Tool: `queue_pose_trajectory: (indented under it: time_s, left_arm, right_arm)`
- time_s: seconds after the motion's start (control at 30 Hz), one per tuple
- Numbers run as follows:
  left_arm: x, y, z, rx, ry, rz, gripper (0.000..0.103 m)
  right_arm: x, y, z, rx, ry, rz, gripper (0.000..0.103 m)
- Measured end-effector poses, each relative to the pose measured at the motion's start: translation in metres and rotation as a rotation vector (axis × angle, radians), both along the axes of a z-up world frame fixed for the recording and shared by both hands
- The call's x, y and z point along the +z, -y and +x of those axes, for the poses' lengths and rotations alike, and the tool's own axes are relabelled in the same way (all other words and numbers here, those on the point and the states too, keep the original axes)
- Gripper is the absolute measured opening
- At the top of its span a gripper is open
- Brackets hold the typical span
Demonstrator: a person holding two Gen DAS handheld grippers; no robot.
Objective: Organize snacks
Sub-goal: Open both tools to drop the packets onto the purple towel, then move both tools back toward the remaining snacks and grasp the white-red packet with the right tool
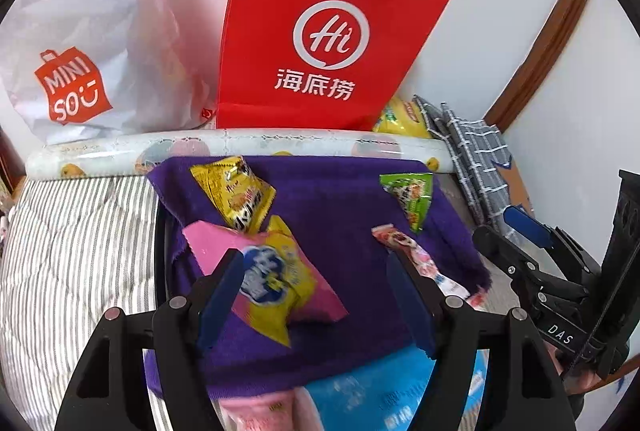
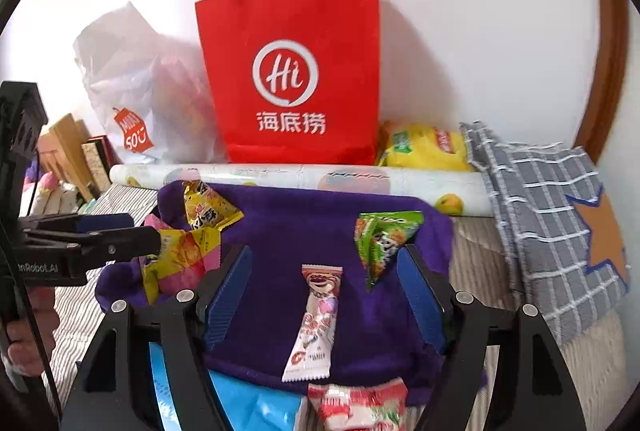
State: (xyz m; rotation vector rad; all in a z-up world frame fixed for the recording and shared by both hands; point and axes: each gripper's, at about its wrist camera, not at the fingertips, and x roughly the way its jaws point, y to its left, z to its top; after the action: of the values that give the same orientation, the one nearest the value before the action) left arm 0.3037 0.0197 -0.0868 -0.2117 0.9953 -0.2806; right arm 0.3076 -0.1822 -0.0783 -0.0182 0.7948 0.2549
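Lying flat, crinkly foil packets (image 2: pixel 312 323) on fuzzy purple cloth (image 2: pixel 304 227)

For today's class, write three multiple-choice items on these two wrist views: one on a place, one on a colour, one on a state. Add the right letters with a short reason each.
1. Where does the green triangular snack packet lie?
A. on the purple cloth
B. inside the red paper bag
C. on the grey checked cloth

2. What colour is the paper bag with the Hi logo?
A. blue
B. red
C. green

3. How is the right claw?
A. shut on the long white packet
B. open, holding nothing
C. shut on the green packet

Answers: 1 A, the packet rests on the purple cloth, in front of the bag. 2 B, the bag standing against the wall is plainly red. 3 B, its blue pads stand wide apart either side of the long white packet, which lies flat on the cloth untouched.
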Motion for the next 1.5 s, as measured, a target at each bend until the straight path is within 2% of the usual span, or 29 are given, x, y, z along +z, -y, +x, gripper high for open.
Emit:
queue_pose_trajectory:
  time_s: [0.13, 0.27, 0.37, 0.63, 0.83, 1.03, 1.2, 1.3, 1.5]
  left_arm:
    - [0.014, 0.001, -0.018, -0.009, 0.031, 0.002, 0.072]
    - [0.026, -0.005, -0.034, 0.007, 0.047, -0.039, 0.072]
    - [0.034, -0.010, -0.047, 0.020, 0.057, -0.065, 0.071]
    - [0.048, -0.018, -0.084, 0.036, 0.090, -0.020, 0.070]
    - [0.053, -0.026, -0.110, 0.054, 0.100, 0.027, 0.072]
    - [0.048, -0.033, -0.134, 0.080, 0.088, 0.073, 0.075]
    - [0.032, -0.040, -0.148, 0.100, 0.064, 0.093, 0.078]
    - [0.023, -0.043, -0.154, 0.109, 0.057, 0.112, 0.078]
    - [0.009, -0.052, -0.160, 0.129, 0.035, 0.124, 0.078]
  right_arm:
    - [0.014, 0.008, -0.020, -0.062, 0.017, -0.041, 0.087]
    - [0.018, 0.020, -0.042, -0.110, -0.022, -0.028, 0.087]
    - [0.021, 0.029, -0.061, -0.119, -0.016, 0.009, 0.087]
    - [0.027, 0.035, -0.105, -0.124, -0.003, 0.050, 0.087]
    - [0.030, 0.032, -0.133, -0.118, 0.031, -0.012, 0.087]
    - [0.027, 0.036, -0.146, -0.124, 0.008, 0.003, 0.087]
    - [0.012, 0.040, -0.154, -0.114, -0.027, 0.018, 0.087]
    - [-0.001, 0.038, -0.157, -0.103, -0.045, 0.012, 0.083]
    - [-0.026, 0.037, -0.145, -0.096, -0.092, -0.016, 0.066]
